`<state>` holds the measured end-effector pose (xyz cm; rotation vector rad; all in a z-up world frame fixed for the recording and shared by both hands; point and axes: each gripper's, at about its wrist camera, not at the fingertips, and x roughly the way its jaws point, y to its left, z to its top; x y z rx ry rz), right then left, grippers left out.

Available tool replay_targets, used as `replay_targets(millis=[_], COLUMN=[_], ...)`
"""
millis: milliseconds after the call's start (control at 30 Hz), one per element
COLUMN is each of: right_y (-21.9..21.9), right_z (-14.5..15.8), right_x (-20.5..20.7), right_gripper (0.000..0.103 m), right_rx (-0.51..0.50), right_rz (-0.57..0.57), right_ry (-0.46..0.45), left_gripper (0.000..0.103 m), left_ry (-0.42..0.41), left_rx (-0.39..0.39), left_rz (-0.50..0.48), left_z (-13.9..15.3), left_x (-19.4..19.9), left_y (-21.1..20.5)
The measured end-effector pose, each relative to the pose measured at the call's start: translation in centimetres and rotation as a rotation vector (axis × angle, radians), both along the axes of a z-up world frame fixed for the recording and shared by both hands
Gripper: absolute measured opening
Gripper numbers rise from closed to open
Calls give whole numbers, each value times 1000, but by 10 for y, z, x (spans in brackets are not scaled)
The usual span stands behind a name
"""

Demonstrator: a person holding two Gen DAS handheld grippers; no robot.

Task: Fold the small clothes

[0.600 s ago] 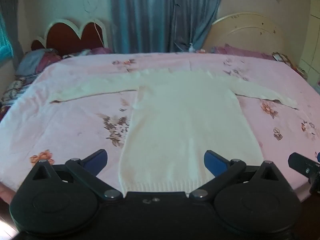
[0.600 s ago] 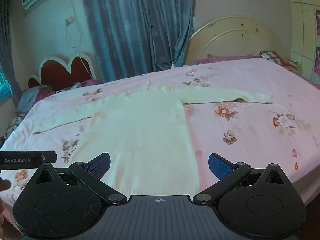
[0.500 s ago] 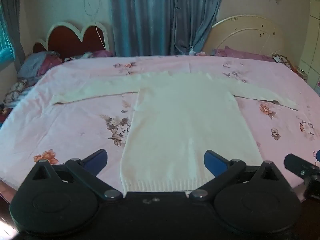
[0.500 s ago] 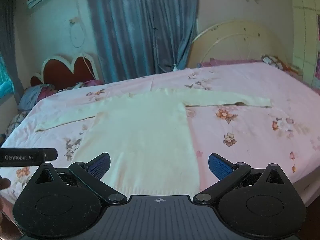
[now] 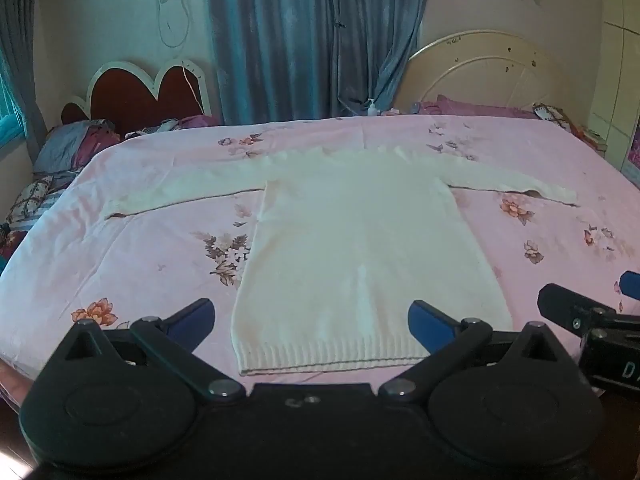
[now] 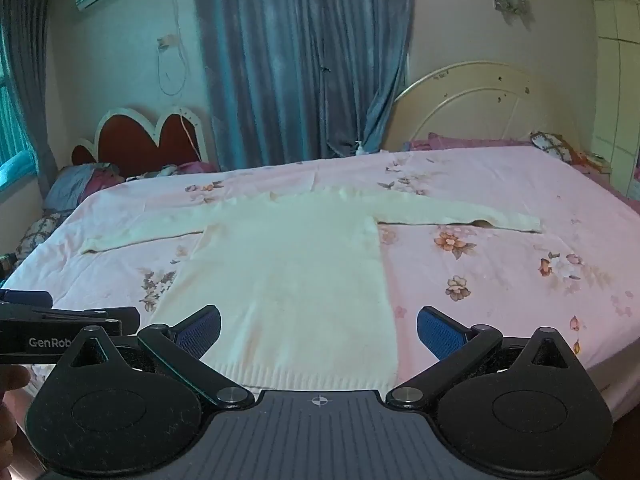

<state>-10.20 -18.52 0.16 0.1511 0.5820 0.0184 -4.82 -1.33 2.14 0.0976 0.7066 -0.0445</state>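
Observation:
A cream long-sleeved knit sweater [image 5: 360,248] lies flat on the pink floral bed [image 5: 140,248], sleeves spread left and right, ribbed hem nearest me. It also shows in the right wrist view [image 6: 288,272]. My left gripper [image 5: 310,320] is open and empty, hovering just above the hem at the bed's near edge. My right gripper [image 6: 318,330] is open and empty, over the hem's right part. Each gripper shows at the edge of the other's view: the right one [image 5: 592,320] and the left one [image 6: 52,324].
Two headboards stand at the far side: a red heart-shaped one [image 5: 136,96] and a cream round one [image 5: 488,72]. Pillows and bedding [image 5: 72,152] pile at the far left. Blue curtains [image 5: 312,40] hang behind. A cupboard [image 5: 620,80] stands at the right.
Both grippers have tilted up and drawn back slightly, so the sweater sits lower in view with the whole hem visible. The sweater has not moved. Both grippers stay open.

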Motion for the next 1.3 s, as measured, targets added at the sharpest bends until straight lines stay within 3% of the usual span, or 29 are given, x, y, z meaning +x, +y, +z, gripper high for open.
replay_targets(millis=[1300], right_y=[-4], right_z=[2], right_x=[0], right_gripper=[103], right_rx=[3], right_rz=[-13], right_ry=[-15], left_gripper=[102], left_ry=[25], left_rx=[-1], left_rz=[-4], left_z=[-5], left_x=[-8], left_y=[-7])
